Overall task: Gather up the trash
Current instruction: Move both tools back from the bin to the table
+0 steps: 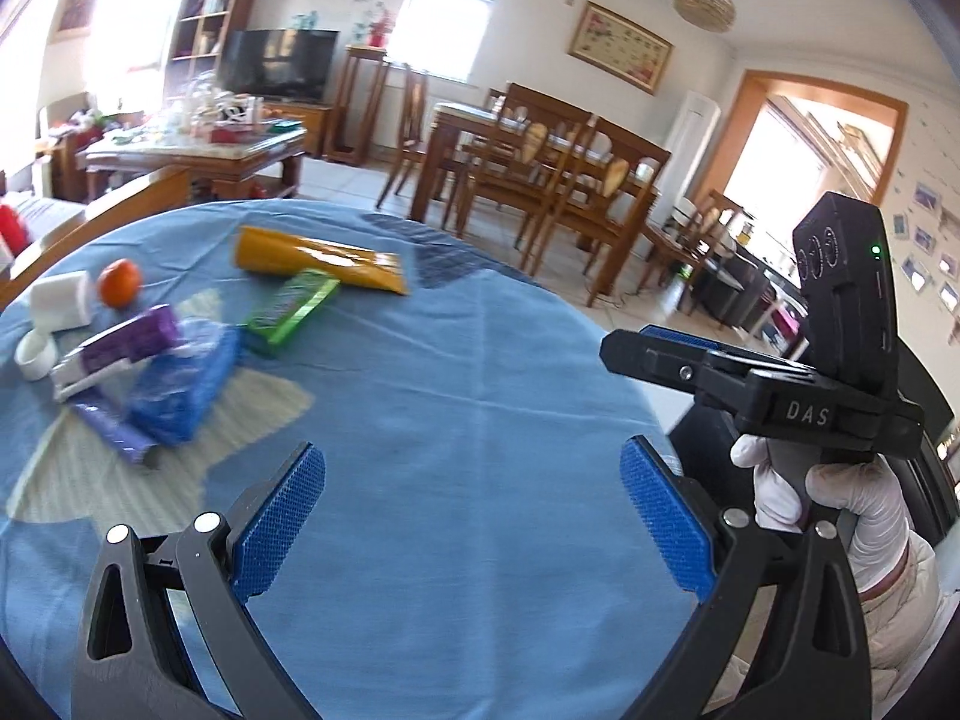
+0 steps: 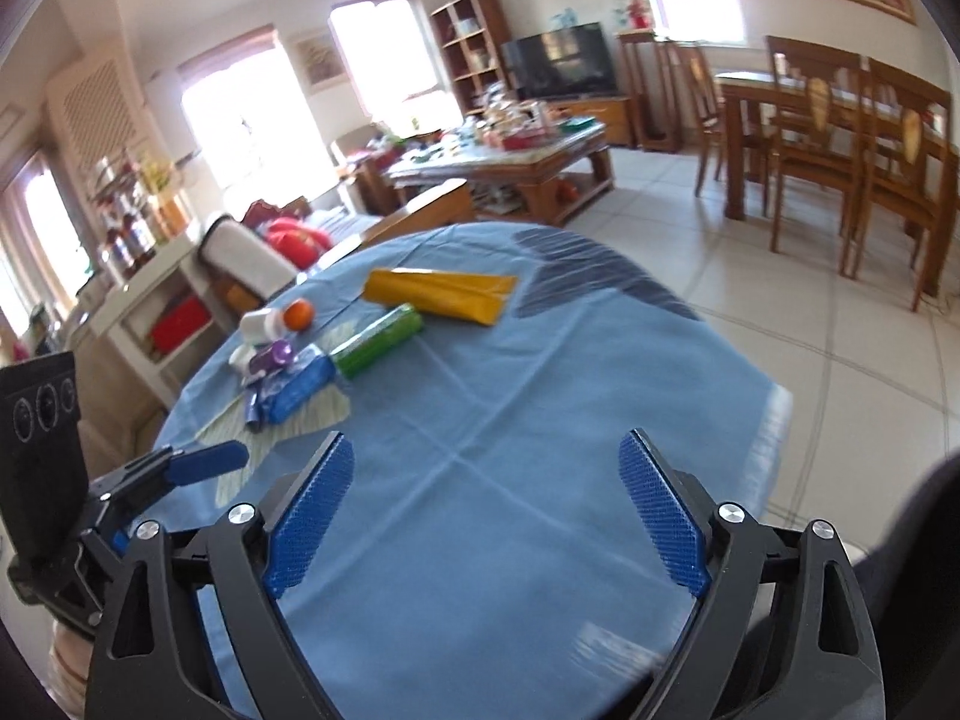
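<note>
Over bare blue tablecloth [image 2: 510, 420] | both tools spread, empty: left [image 1: 474, 516], right [image 2: 486, 510] | wrappers [image 1: 180, 372] well apart

The left gripper [image 1: 474, 516], black-framed with blue textured pads [image 1: 279, 522], has its jaws spread wide with nothing between them, tilted downward. To its right, the right gripper [image 2: 486, 510], of the same black frame and blue pads [image 2: 660, 513], likewise stands wide apart and empty, angled down. Seen from the left wrist, the right hand [image 1: 840, 510] in a white glove wraps around the black handle of its gripper, a pale sleeve cuff below it. From the right wrist view, the left gripper shows at the near left edge.
</note>
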`<state>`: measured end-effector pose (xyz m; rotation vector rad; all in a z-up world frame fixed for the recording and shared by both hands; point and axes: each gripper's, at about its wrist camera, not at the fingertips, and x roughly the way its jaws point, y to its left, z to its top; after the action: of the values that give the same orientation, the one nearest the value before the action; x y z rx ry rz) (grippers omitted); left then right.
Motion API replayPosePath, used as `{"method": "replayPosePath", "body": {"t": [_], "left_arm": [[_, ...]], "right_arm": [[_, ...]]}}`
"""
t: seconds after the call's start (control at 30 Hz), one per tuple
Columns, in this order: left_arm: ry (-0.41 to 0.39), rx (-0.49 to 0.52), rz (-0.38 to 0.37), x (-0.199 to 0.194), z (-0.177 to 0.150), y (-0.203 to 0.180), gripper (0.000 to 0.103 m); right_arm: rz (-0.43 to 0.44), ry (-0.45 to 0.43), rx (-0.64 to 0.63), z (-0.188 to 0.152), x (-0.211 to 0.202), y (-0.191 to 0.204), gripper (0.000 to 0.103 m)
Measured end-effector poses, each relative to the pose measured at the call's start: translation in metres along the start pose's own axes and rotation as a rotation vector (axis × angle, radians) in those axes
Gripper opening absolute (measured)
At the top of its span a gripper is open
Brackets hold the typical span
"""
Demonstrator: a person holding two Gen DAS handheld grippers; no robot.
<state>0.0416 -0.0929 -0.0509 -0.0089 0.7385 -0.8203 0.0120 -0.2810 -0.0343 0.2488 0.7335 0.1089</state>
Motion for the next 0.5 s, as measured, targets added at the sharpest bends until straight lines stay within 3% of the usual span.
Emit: {"method": "replayPosePath", "body": {"t": [0.1,0.2,0.5], "left_arm": [[-0.005,-0.017,0.028,-0.004,0.001,0.019,0.098],[-0.006,-0.014,0.071,-0.006,0.004,0.035,0.098],[0.03,0.055,0.206,-0.011,0.022,0.086,0.098]], "right_arm": [[0.005,0.036,-0.046,0.011,0.023,0.015,0.088],[0.008,0.052,-0.096,0.023,0.043,0.029,0.098],[0.005,0.134,-0.247,0.051,0.099,0.061,0.098]]}}
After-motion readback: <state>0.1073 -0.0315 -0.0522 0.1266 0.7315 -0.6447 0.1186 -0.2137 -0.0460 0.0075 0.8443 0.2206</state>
